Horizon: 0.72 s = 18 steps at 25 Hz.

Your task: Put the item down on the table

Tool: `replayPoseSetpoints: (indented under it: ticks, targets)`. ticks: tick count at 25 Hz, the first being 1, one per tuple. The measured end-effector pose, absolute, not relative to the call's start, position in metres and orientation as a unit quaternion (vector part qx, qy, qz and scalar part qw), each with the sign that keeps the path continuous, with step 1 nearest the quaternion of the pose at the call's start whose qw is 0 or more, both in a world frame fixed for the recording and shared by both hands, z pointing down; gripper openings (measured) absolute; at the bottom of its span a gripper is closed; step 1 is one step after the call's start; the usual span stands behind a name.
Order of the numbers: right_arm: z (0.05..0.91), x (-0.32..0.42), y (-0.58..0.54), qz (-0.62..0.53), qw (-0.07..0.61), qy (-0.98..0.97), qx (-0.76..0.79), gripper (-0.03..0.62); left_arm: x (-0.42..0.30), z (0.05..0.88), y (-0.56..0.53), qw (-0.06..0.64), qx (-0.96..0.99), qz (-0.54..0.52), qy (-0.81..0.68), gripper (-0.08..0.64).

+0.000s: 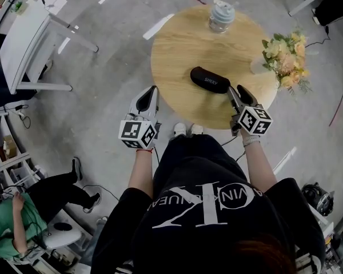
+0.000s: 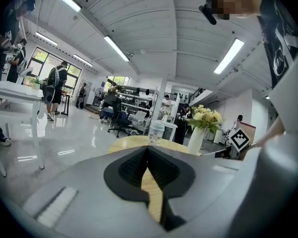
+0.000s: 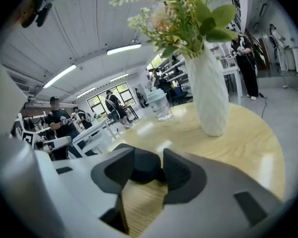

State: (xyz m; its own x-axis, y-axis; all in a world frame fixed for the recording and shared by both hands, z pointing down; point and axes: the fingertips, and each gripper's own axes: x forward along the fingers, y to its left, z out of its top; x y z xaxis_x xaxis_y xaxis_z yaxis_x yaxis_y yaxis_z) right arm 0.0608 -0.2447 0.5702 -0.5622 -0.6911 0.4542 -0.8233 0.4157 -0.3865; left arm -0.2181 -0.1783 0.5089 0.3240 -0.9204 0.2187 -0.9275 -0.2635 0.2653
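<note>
A black glasses case (image 1: 210, 80) lies on the round wooden table (image 1: 180, 44), near its front edge. My right gripper (image 1: 235, 92) is at the case's right end, and in the right gripper view that rounded end (image 3: 145, 166) fills the gap between the two pads, touching both, low over the wood. My left gripper (image 1: 154, 90) hovers at the table's left front edge, apart from the case. Its jaws meet at the tips (image 2: 148, 150) with nothing between them.
A lidded glass jar (image 1: 221, 16) stands at the table's far edge. A white vase of flowers (image 1: 286, 56) stands at its right edge, close to my right gripper (image 3: 148, 158). A white table (image 1: 23, 39) is far left, and a seated person (image 1: 23, 221) lower left.
</note>
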Motion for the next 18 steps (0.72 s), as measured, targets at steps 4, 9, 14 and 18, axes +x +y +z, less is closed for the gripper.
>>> replayPoseSetpoints:
  ticks: [4,9,14,18]
  targets:
    - [0.555,0.058,-0.241,0.255,0.115,-0.848,0.450,0.079,-0.216,0.507,-0.183,0.171,0.800,0.008,-0.575,0.012]
    - [0.531,0.048,-0.236,0.192,0.120,-0.872,0.433,0.037,-0.209,0.501,-0.190,0.164,0.808,0.002,-0.566,0.012]
    - [0.505,0.043,-0.236,0.140,0.116,-0.885,0.430,0.026,-0.202,0.493,-0.195,0.155,0.814,-0.003,-0.559,0.012]
    - [0.489,0.039,-0.235,0.119,0.109,-0.890,0.426,0.025,-0.200,0.487,-0.198,0.147,0.818,-0.005,-0.556,0.012]
